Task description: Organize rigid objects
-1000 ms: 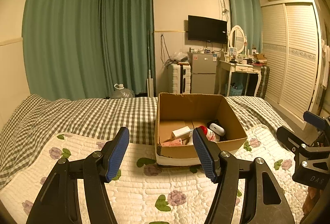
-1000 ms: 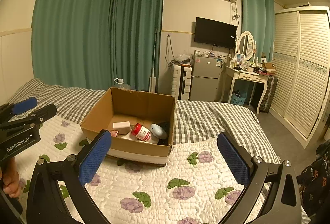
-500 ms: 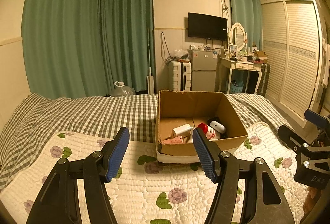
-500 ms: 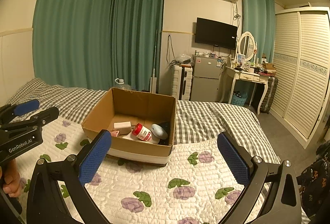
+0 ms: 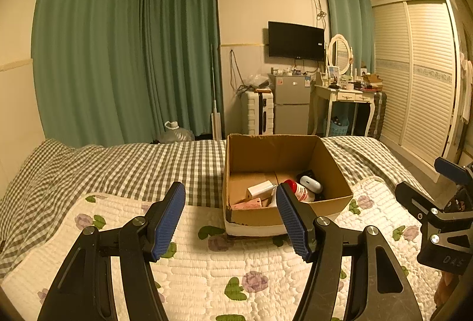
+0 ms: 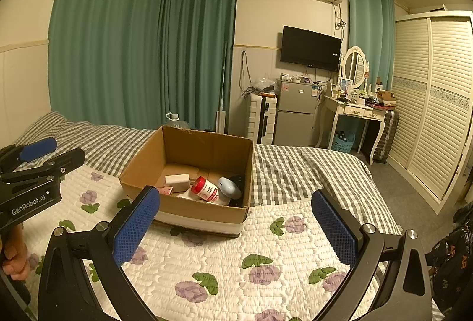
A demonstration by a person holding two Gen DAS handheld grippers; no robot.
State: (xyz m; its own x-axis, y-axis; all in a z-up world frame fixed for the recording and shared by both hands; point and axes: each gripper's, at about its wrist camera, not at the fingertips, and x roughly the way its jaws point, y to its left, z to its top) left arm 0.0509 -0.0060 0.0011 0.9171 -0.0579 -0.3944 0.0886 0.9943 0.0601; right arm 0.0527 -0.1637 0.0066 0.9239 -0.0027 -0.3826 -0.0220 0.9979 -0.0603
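Inspecting from both wrists: the cardboard box (image 5: 285, 204) sits on the bed's quilt (image 6: 224, 259), holding a red-capped bottle (image 6: 204, 188). Left gripper (image 5: 229, 217) and right gripper (image 6: 236, 223) hover empty, jaws apart. I judge the box lies ahead; left nearer.

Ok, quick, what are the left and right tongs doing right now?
Left tongs: open, holding nothing, over the quilt.
Right tongs: open wide, holding nothing, short of the cardboard box.
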